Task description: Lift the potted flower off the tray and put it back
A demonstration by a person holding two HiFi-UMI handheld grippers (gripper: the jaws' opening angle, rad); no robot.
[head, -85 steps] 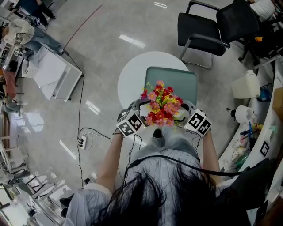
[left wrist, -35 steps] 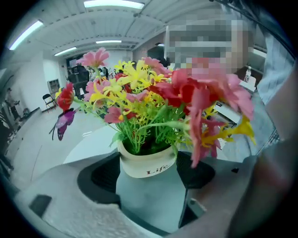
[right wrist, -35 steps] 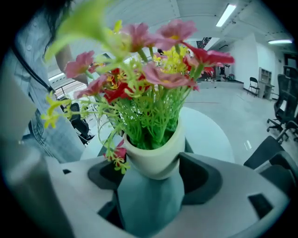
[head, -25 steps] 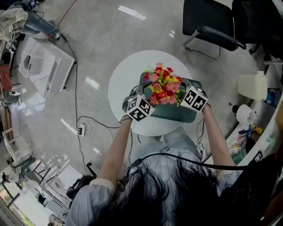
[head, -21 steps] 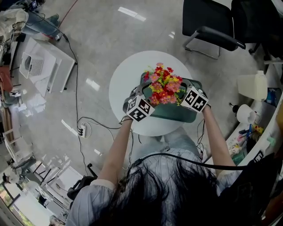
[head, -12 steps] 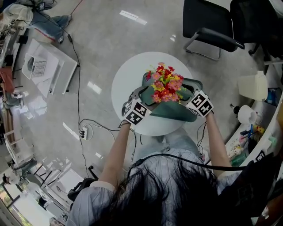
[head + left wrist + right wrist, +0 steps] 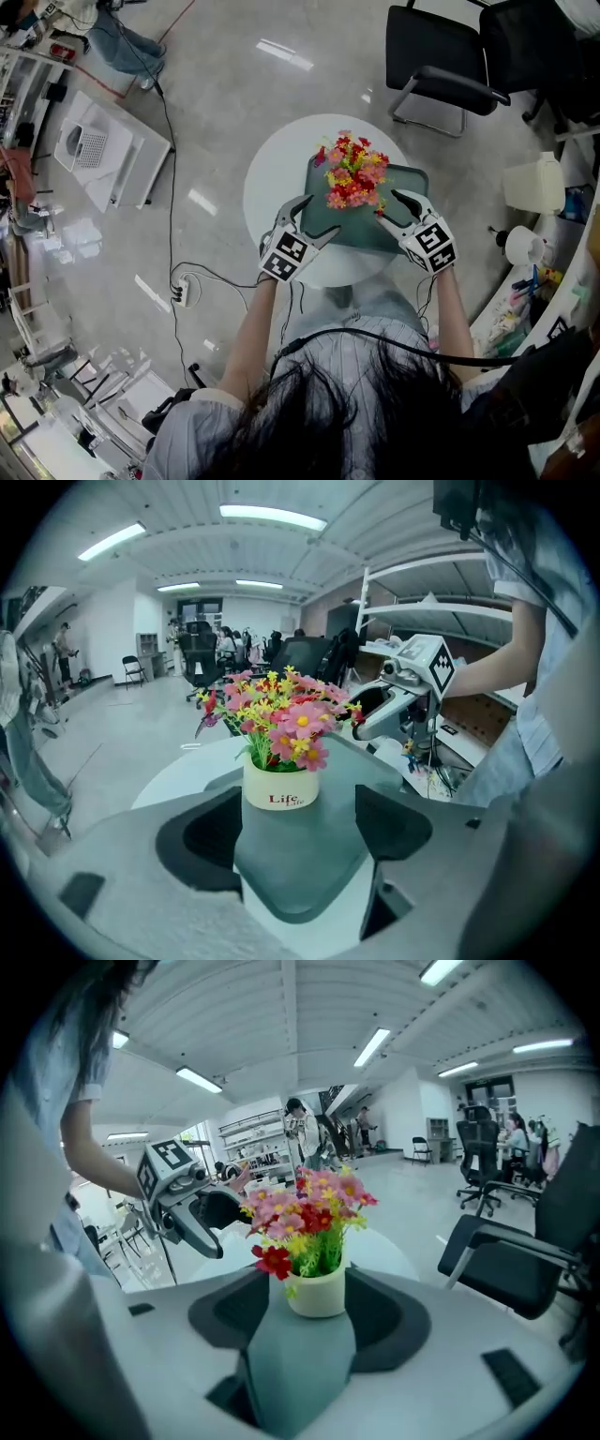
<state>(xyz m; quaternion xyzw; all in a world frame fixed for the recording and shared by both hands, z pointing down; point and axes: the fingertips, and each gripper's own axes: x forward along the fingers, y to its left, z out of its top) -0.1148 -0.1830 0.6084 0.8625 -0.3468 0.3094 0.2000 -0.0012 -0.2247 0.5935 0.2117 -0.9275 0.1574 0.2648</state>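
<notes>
potted flower (image 7: 352, 178) stands on tray (image 7: 361, 232), tray atop table (image 7: 272, 183).

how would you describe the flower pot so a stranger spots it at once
Find the round white table; a green tray lies on it. On the tray stands a small cream pot of pink, red and yellow flowers. It is the only thing on the tray, and it has "Life" printed on its side.
</notes>
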